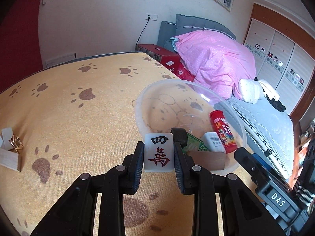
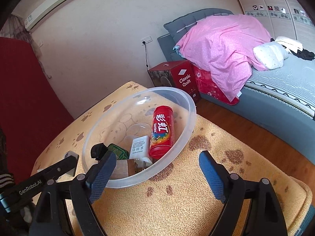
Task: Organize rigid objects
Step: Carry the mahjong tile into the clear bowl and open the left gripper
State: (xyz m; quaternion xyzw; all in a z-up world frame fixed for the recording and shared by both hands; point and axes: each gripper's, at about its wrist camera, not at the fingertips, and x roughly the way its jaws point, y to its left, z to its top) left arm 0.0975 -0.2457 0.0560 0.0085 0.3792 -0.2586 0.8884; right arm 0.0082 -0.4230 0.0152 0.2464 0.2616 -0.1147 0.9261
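Your left gripper is clamped on a white mahjong tile, held upright between the pads, printed face to the camera, just short of the clear plastic bowl's near rim. Your right gripper stands wide open with nothing in it, its left finger overlapping that rim. In the bowl: red Skittles tube, white charger, green tin.
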